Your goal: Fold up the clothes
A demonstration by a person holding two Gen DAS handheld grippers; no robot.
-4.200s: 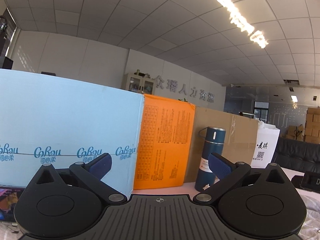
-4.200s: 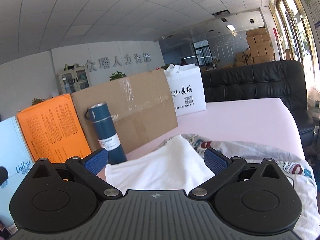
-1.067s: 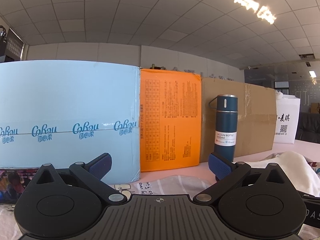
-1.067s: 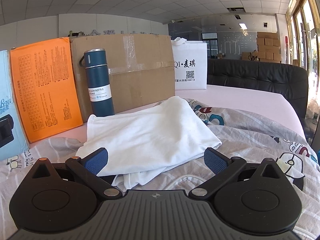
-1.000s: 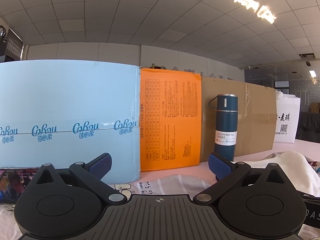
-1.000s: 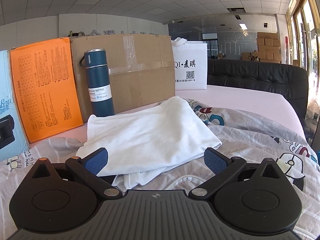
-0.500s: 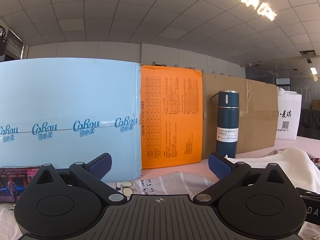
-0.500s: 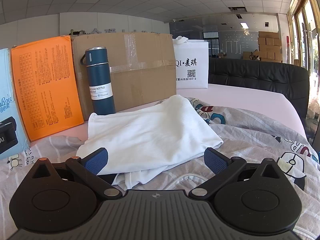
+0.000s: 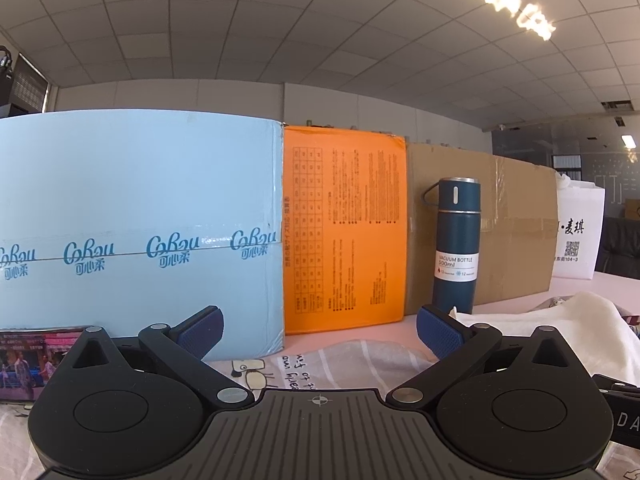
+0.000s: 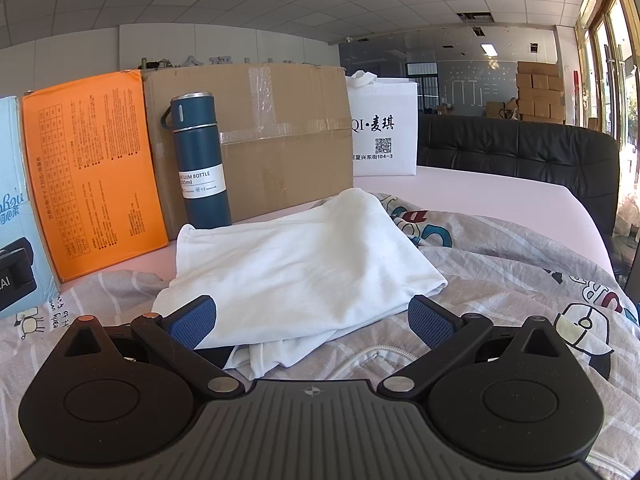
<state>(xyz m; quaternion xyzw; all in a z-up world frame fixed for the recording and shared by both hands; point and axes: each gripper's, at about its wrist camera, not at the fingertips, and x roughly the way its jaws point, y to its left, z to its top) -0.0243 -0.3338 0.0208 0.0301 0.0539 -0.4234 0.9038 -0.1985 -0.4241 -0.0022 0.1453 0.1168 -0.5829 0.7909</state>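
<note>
Right wrist view showed the right gripper spread wide over a soft, light shirt, best pinched at its near edge, and the left gripper was wide too.

- Pink surface, largely covered by a printed sheet.
- White garment lies rumpled on the sheet.
- Behind the garment: blue flask, orange box, cardboard box, white bag.
</note>
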